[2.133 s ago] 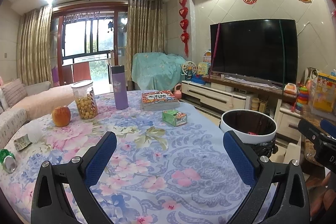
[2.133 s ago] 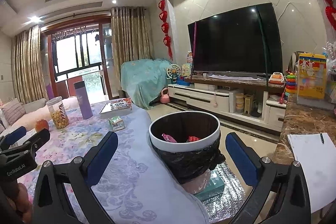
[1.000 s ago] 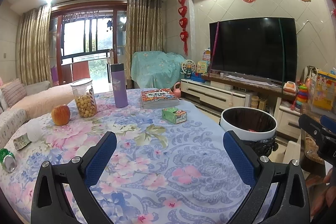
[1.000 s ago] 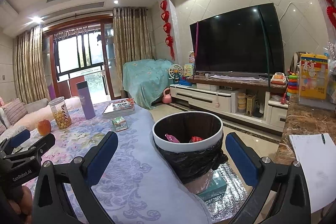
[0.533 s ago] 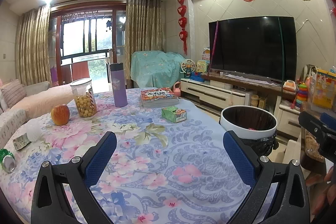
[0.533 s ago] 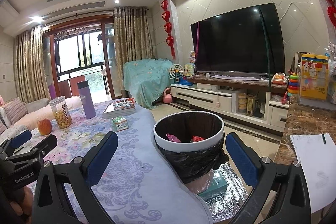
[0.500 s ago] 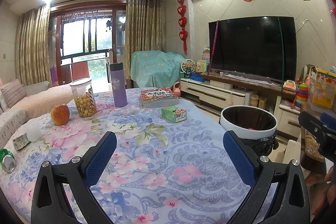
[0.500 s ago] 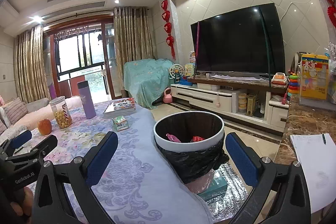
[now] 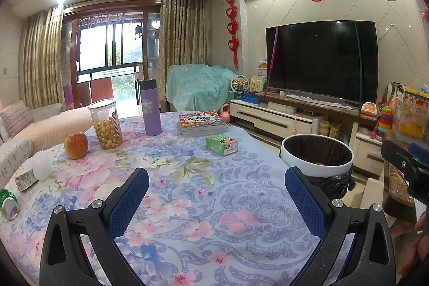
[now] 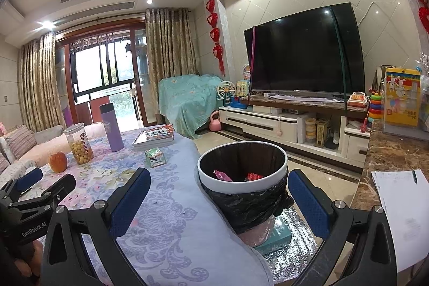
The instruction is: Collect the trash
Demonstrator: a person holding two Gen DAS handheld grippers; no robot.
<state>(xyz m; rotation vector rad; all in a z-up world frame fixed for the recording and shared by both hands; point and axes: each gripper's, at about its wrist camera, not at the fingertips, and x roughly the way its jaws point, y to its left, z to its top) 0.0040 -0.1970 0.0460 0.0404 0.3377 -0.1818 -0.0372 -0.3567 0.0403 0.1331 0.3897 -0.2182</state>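
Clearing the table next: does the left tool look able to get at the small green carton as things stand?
Probably yes. The left tool is open and empty, and the small green carton lies ahead of it on the floral tablecloth with nothing between them. The books sit behind the carton, clear of the approach.

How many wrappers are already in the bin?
2 visible in the trash bin: a pink wrapper at the left of the bottom and a red wrapper at the right. The near rim may hide more.
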